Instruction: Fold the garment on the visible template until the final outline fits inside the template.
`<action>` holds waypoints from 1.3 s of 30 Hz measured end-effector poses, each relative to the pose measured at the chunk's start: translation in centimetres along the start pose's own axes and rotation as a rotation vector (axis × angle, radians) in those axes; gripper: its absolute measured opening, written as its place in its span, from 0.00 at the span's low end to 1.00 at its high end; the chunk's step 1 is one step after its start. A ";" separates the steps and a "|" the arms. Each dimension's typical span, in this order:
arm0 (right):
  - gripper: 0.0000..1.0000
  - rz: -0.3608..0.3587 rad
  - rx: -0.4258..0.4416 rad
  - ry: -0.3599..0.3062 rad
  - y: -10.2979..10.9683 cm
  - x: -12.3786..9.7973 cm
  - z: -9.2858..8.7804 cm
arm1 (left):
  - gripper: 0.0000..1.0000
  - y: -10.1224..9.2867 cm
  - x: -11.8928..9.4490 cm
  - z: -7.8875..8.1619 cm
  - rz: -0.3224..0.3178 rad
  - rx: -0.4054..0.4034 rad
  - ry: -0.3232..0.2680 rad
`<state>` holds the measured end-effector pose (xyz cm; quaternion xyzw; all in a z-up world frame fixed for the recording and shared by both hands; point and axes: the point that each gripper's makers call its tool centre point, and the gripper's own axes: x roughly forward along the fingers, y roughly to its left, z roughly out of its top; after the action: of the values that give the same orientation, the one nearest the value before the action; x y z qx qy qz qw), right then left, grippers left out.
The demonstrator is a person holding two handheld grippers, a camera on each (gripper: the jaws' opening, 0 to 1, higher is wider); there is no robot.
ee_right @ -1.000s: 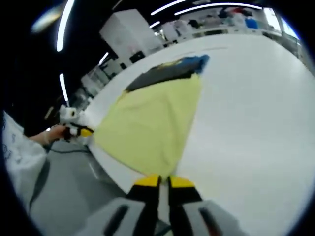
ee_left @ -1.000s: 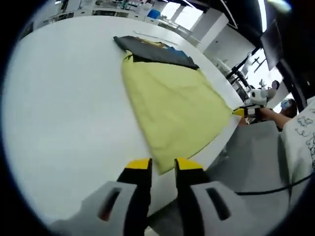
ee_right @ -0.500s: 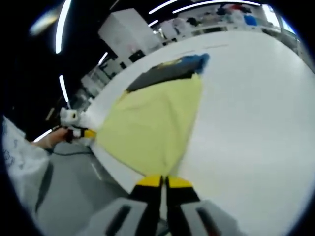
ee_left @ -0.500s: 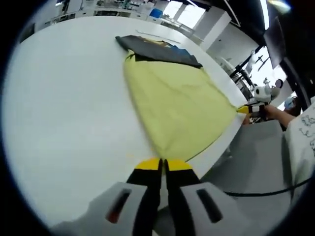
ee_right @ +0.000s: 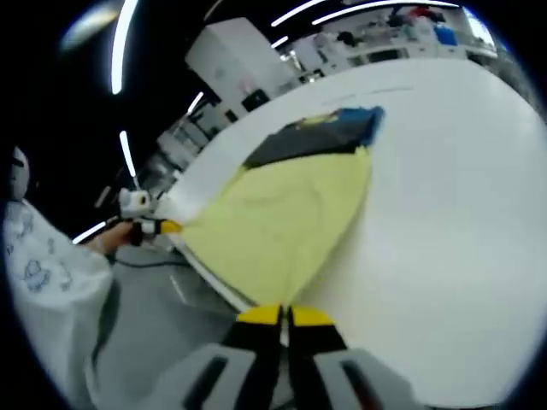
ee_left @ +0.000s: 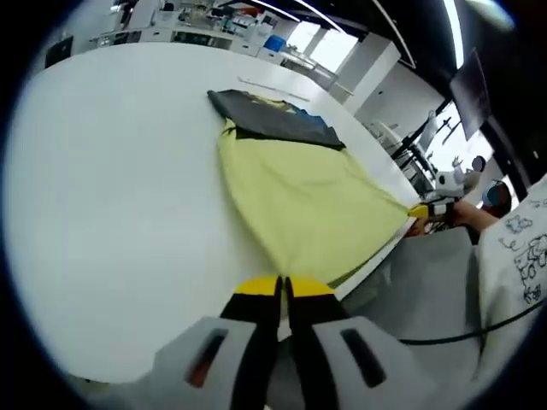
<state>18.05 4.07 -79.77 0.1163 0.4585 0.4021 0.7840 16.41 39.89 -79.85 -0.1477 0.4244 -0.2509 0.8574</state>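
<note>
Yellow cloth is what I have in both claws. On my left, the left claw [ee_left: 280,282] is clenched on a corner of the yellow garment [ee_left: 303,201], right at the near edge of the white tabletop [ee_left: 111,188], and the cloth there looks raised a little off the surface. From that corner the garment runs away across the tabletop, widening, until its far end meets a dark folded piece with blue and yellow showing [ee_left: 269,115] lying toward the far edge. I cannot make out a template outline under any of it.

Moving right, the garment's other near corner hangs at the same tabletop edge, and the right claw [ee_right: 282,314] is pinched shut on it. In the right gripper view the garment [ee_right: 286,226] spreads away from the jaws toward the dark piece [ee_right: 312,137]. The near hem between my two claws is pulled fairly taut along the edge.

I judge this as the start of a fold: both near corners gripped, nothing turned over yet. Next I would lift both corners together, keep them level and equally spread, and carry the hem toward the far end, laying it down square so the outline shrinks evenly.
</note>
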 end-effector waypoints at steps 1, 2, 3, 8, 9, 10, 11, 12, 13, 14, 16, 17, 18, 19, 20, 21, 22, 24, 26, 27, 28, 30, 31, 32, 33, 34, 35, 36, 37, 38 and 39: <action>0.00 0.001 -0.010 -0.002 0.3 -0.3 0.1 | 0.00 -0.1 -0.4 0.1 0.000 -0.002 -0.006; 0.00 0.002 -0.014 -0.002 0.4 -0.6 0.1 | 0.00 -0.3 -0.7 0.2 -0.002 -0.004 -0.014; 0.00 0.004 -0.019 -0.003 0.6 -0.8 0.2 | 0.00 -0.4 -0.9 0.3 -0.003 -0.007 -0.020; 0.00 0.022 -0.004 -0.027 1.3 -1.3 0.8 | 0.00 -1.2 -1.9 0.7 -0.006 -0.033 -0.048; 0.00 0.026 0.002 -0.034 1.4 -1.4 0.9 | 0.00 -1.4 -2.0 0.6 -0.006 -0.031 -0.050; 0.00 0.026 0.007 -0.038 1.4 -1.5 1.0 | 0.00 -1.5 -2.1 0.7 -0.004 -0.028 -0.050; 0.00 0.027 0.010 -0.041 1.4 -1.6 1.1 | 0.00 -1.5 -2.1 0.7 -0.003 -0.026 -0.049; 0.00 0.027 0.009 -0.044 1.3 -1.7 1.1 | 0.00 -1.5 -2.2 0.8 -0.003 -0.025 -0.048; 0.00 0.027 0.010 -0.045 1.4 -1.7 1.2 | 0.00 -1.6 -2.2 0.8 -0.003 -0.026 -0.048; 0.00 0.029 0.010 -0.047 1.4 -1.9 1.2 | 0.00 -1.8 -2.3 0.9 -0.006 -0.024 -0.047; 0.00 0.029 0.004 -0.047 1.6 -2.1 1.2 | 0.00 -2.1 -2.6 1.0 -0.009 -0.013 -0.045; 0.00 0.026 0.003 -0.047 1.6 -2.3 1.2 | 0.00 -2.2 -2.7 1.1 -0.009 -0.010 -0.044; 0.00 0.025 0.003 -0.047 1.6 -2.4 1.2 | 0.00 -2.3 -2.9 1.1 -0.008 -0.007 -0.042; 0.00 0.024 0.003 -0.048 1.6 -2.6 1.1 | 0.00 -2.4 -3.0 1.1 -0.007 -0.002 -0.042; 0.00 0.024 0.004 -0.050 1.7 -2.7 1.1 | 0.00 -2.5 -3.1 1.1 -0.007 0.001 -0.043; 0.00 0.023 0.005 -0.050 1.8 -2.9 1.1 | 0.00 -2.6 -3.3 1.1 -0.009 -0.001 -0.044; 0.00 0.022 0.005 -0.052 1.9 -3.0 1.1 | 0.00 -2.7 -3.5 1.1 -0.011 -0.004 -0.047; 0.00 0.022 0.003 -0.052 2.6 -3.2 0.9 | 0.00 -3.0 -3.7 1.0 -0.013 -0.009 -0.049; 0.00 0.022 0.003 -0.052 3.1 -3.4 0.7 | 0.00 -3.3 -4.0 0.8 -0.015 -0.010 -0.047; 0.00 0.025 0.008 -0.051 3.4 -3.6 0.6 | 0.00 -3.4 -4.2 0.6 -0.018 -0.015 -0.046; 0.00 0.028 0.010 -0.050 3.2 -3.7 0.5 | 0.00 -3.6 -4.4 0.6 -0.024 -0.032 -0.045; 0.00 0.026 0.011 -0.047 3.6 -4.3 0.3 | 0.00 -4.2 -4.9 0.6 -0.029 -0.033 -0.049; 0.00 0.021 0.013 -0.046 3.8 -4.7 0.3 | 0.00 -4.5 -5.2 0.7 -0.031 -0.034 -0.051; 0.00 0.020 0.014 -0.046 4.1 -5.0 0.3 | 0.00 -4.7 -5.4 0.7 -0.034 -0.035 -0.050; 0.00 0.019 0.016 -0.053 4.3 -5.4 0.5 | 0.00 -4.9 -5.6 0.9 -0.036 -0.034 -0.050; 0.00 0.021 0.026 -0.062 4.5 -5.6 0.7 | 0.00 -5.1 -5.7 1.0 -0.038 -0.033 -0.050; 0.00 0.024 0.034 -0.074 4.8 -5.8 1.0 | 0.00 -5.3 -5.8 1.2 -0.040 -0.027 -0.049; 0.00 0.027 0.038 -0.082 5.0 -5.9 1.2 | 0.00 -5.4 -5.9 1.3 -0.042 -0.024 -0.049; 0.00 0.027 0.039 -0.091 5.1 -6.0 1.6 | 0.00 -5.6 -6.0 1.6 -0.044 -0.016 -0.049; 0.00 0.026 0.037 -0.105 5.1 -6.1 2.0 | 0.00 -5.7 -6.0 1.8 -0.045 -0.007 -0.051; 0.00 0.025 0.035 -0.116 5.1 -6.1 2.4 | 0.00 -6.0 -5.9 2.3 -0.048 0.003 -0.053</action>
<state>15.79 3.37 -71.79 0.1588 0.4176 0.3962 0.8021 13.37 38.30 -71.83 -0.1632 0.3974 -0.2678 0.8624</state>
